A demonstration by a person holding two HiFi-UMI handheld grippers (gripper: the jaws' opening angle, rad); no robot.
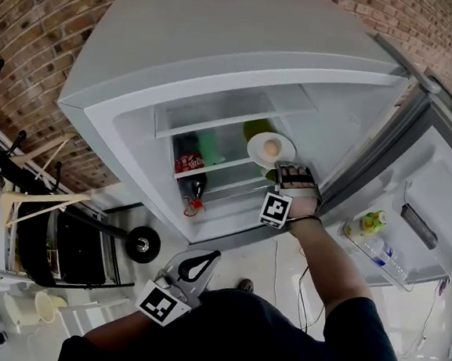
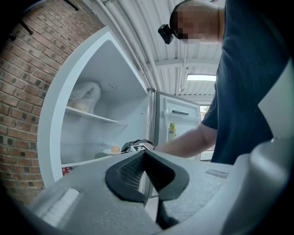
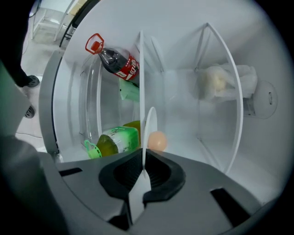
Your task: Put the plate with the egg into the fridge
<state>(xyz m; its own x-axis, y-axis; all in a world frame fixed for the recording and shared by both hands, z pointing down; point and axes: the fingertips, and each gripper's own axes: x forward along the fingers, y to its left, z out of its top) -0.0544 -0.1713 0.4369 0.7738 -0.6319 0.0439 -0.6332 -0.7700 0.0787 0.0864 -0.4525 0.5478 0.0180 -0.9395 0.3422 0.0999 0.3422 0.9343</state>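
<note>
Plate point(image 1: 287, 145) with egg point(image 1: 270, 147), frame centre: already inside open fridge point(image 1: 220, 65) at shelf point(image 1: 226, 165) level, rim pinched by right gripper point(image 3: 143, 170); left gripper point(image 2: 145, 170) pressed together, empty; setting-down and release apparently outstanding.

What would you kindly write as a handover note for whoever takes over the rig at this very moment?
Left hand-held gripper: shut, empty, held low by the body.
Right hand-held gripper: shut on the rim of the plate, reaching into the open fridge.
The plate, with the egg on it, is inside at the middle shelf; I cannot tell if it rests there.
Done: door open, plate carried in.
Left: set the plate down, release, withdraw, probably close the door.
</note>
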